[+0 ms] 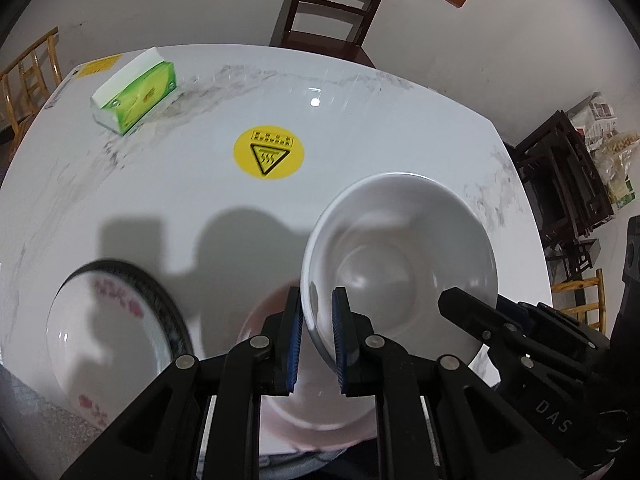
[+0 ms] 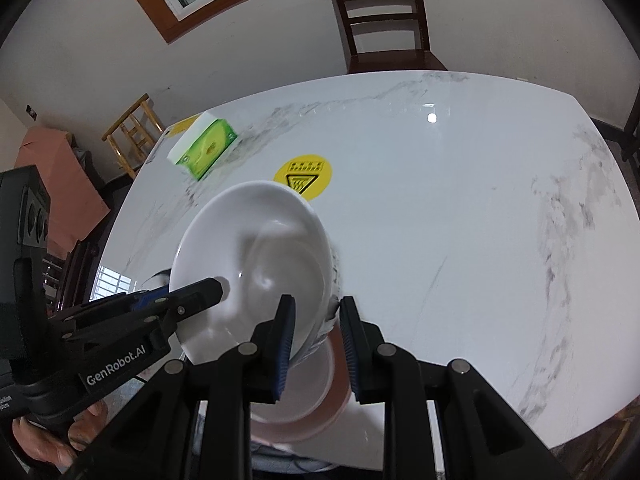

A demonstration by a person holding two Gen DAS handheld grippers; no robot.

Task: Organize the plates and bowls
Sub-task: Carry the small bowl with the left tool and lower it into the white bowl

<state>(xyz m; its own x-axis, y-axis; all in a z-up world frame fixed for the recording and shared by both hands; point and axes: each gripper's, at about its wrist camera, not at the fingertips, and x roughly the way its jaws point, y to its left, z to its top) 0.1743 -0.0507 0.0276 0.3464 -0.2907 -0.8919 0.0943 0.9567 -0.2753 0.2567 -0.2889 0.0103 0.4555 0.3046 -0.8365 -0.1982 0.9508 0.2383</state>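
A white bowl (image 1: pixel 400 256) is held tilted above the table by both grippers. My left gripper (image 1: pixel 316 340) is shut on its near-left rim. My right gripper (image 2: pixel 314 344) grips the opposite rim; it also shows in the left wrist view (image 1: pixel 472 312). The same bowl fills the right wrist view (image 2: pixel 256 264), where the left gripper (image 2: pixel 200 292) reaches in from the left. Below the bowl lies a pinkish plate (image 1: pixel 320 420), also in the right wrist view (image 2: pixel 296 412). A plate with a dark patterned rim and red marks (image 1: pixel 116 340) lies at the left.
A white marble table (image 2: pixel 460 240) carries a green tissue box (image 1: pixel 134 94) at the far left and a round yellow warning sticker (image 1: pixel 268 152) in the middle. A dark wooden chair (image 1: pixel 332 8) stands beyond the far edge. Dark furniture (image 1: pixel 560 184) stands at the right.
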